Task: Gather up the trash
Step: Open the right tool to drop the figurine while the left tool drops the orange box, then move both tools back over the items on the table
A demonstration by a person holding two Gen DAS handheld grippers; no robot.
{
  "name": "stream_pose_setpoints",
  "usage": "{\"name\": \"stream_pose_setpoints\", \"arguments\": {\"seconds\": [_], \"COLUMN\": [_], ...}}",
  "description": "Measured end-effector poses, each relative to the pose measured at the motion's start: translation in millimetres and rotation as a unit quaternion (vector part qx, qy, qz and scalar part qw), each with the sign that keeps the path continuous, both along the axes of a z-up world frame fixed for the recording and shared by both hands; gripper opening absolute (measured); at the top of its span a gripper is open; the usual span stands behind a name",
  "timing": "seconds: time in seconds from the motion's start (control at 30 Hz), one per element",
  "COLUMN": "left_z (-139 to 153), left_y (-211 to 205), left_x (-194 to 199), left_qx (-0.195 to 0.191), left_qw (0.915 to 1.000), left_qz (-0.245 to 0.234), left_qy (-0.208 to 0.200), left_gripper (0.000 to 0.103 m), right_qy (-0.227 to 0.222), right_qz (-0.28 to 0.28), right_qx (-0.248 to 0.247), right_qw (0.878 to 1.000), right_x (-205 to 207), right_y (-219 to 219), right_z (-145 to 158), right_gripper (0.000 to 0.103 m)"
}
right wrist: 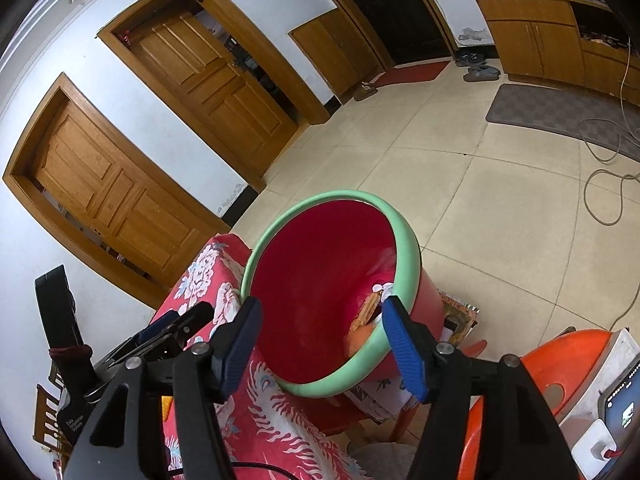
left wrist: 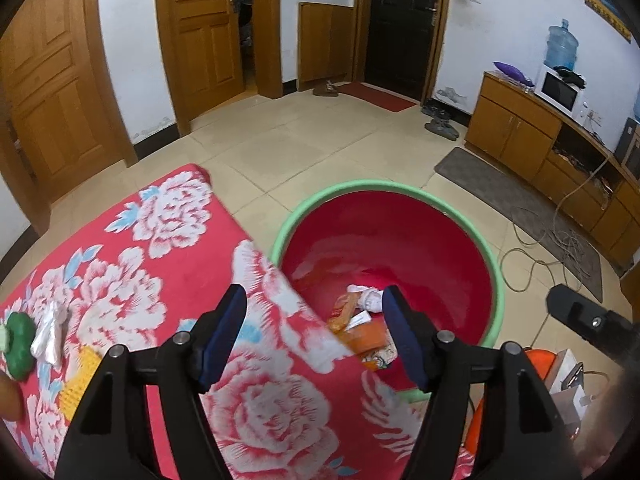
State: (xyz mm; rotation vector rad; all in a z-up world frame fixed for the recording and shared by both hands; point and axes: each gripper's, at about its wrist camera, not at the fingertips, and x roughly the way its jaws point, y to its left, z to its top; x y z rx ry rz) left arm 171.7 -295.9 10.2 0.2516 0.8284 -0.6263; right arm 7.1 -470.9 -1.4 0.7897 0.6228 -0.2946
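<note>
A red bin with a green rim [left wrist: 304, 208] stands on the floor beside a table with a red flowered cloth [left wrist: 168, 240]. Inside it lie an orange wrapper [left wrist: 366, 336] and white crumpled paper [left wrist: 370, 298]. My left gripper [left wrist: 314, 332] is open and empty above the table's edge next to the bin. On the cloth at the left lie a crumpled white wrapper [left wrist: 50, 334], a green object [left wrist: 18, 344] and a yellow packet [left wrist: 78, 380]. My right gripper [right wrist: 320, 344] is open and empty above the bin's near rim [right wrist: 332, 388]. The left gripper [right wrist: 176, 326] shows in the right wrist view.
An orange stool [right wrist: 560, 348] with a white device [right wrist: 600, 392] stands to the right of the bin. Cables [left wrist: 560, 248] and a grey mat [left wrist: 520, 208] lie on the tiled floor. Wooden cabinets [left wrist: 516, 128] line the right wall, wooden doors [left wrist: 200, 32] the far wall.
</note>
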Motion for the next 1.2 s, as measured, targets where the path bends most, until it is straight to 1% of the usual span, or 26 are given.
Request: {"name": "stream_pose_setpoints", "arguments": {"seconds": [0.13,0.37,0.47,0.67,0.83,0.93,1.0,1.1,1.2], "left_z": [-0.4,4.1,6.8,6.4,-0.4,-8.2,-14.0,-23.1,-30.1], "left_y": [19.1,64.3,89.0,133.7,164.8,179.4,187.4,200.1,204.9], "left_x": [4.4,21.6,33.4,52.6,66.7,76.6,83.9,96.2,103.2], "left_qx": [0.003,0.010,0.009,0.018,0.037,0.066,0.077,0.083,0.088], "left_qw": [0.9998,0.9973,0.9949,0.9891,0.9838,0.9789,0.9761,0.9720,0.9703], "left_qz": [0.021,0.072,0.100,0.145,0.174,0.191,0.201,0.219,0.225], "left_qy": [0.000,-0.007,-0.009,-0.019,-0.022,-0.029,-0.028,-0.021,-0.016], "left_gripper": [0.070,0.070,0.070,0.070,0.070,0.070,0.070,0.070,0.070], "right_qy": [-0.001,0.004,0.007,0.015,0.025,0.029,0.032,0.036,0.040], "right_qz": [0.014,0.033,0.031,0.028,0.029,0.030,0.029,0.028,0.029], "right_qx": [0.001,0.000,-0.002,-0.007,-0.011,-0.012,-0.013,-0.016,-0.019], "right_qw": [1.000,0.999,0.999,0.999,0.999,0.999,0.999,0.999,0.999], "right_x": [2.9,10.5,10.7,14.4,20.0,23.2,25.8,29.0,32.8], "right_y": [5.8,19.9,22.4,28.6,31.6,32.9,33.4,34.2,35.5], "right_z": [-0.3,-2.6,-2.8,-2.0,-2.0,-3.1,-3.6,-4.1,-4.6], "right_gripper": [0.068,0.072,0.077,0.078,0.080,0.080,0.080,0.080,0.080]}}
